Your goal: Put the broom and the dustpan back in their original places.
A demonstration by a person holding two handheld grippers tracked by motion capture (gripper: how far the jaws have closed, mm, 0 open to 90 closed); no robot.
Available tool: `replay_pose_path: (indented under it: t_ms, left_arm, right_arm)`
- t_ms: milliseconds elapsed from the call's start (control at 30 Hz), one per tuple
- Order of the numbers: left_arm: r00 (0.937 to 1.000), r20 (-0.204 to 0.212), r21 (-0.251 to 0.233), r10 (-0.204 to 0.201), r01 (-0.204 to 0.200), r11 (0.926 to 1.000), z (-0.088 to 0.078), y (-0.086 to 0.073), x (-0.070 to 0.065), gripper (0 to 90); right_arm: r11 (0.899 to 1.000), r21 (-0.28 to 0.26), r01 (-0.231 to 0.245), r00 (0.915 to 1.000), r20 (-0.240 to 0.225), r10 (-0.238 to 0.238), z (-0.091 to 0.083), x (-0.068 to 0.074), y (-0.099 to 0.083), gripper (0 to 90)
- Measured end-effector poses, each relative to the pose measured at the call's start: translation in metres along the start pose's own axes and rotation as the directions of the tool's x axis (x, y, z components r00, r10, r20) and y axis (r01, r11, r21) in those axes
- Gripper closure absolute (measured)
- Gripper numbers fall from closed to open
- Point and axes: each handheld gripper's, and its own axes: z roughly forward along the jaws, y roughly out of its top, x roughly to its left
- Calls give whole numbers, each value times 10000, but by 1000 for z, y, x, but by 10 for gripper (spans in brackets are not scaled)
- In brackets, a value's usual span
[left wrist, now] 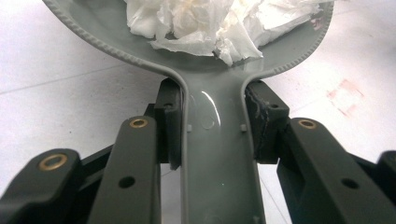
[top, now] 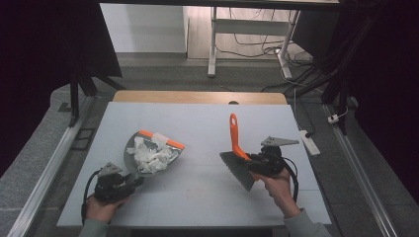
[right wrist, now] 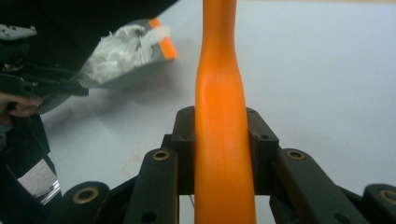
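A grey dustpan (top: pixel 132 146) with an orange lip sits left of centre on the white table, holding crumpled white tissue (top: pixel 152 154). My left gripper (top: pixel 129 181) is shut on the dustpan's handle (left wrist: pixel 217 140), with the tissue (left wrist: pixel 205 23) piled in the pan ahead of the jaws. An orange-handled brush (top: pixel 236 140) with grey bristles (top: pixel 238 170) is held at the right, bristles toward me and handle pointing away. My right gripper (top: pixel 253 160) is shut on the orange handle (right wrist: pixel 222 126). The dustpan (right wrist: pixel 122 77) and its tissue show at the upper left of the right gripper view.
The white table (top: pixel 197 197) has a wooden strip (top: pixel 197 97) along its far edge. A white power strip (top: pixel 310 141) lies off the right edge. Metal rails run down both sides, and desk legs with cables stand beyond.
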Motion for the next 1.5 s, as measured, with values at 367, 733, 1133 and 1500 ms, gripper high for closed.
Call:
replay_pose_path:
  t_ms: [367,733,1133,1500]
  left_arm:
    - [9879,-1272,125,-893,916,9957,26,6,-9,613]
    - [9682,-1984,361,-1522,1624,9861,40,5,-4,612]
    - [9696,-2069,248,-1308,1388,9900,32,5,-8,316]
    - [9787,-1964,-125,-593,579,9982,3,4,-3,186]
  right_arm:
    - [9954,829,-487,9988,92,481,2,-11,-14,704]
    - [9840,1548,-878,9955,502,809,11,-24,-22,704]
    - [9657,2218,-1353,9768,1932,925,19,-56,-24,628]
    - [9600,2599,-1041,9448,3275,138,18,-60,-28,514]
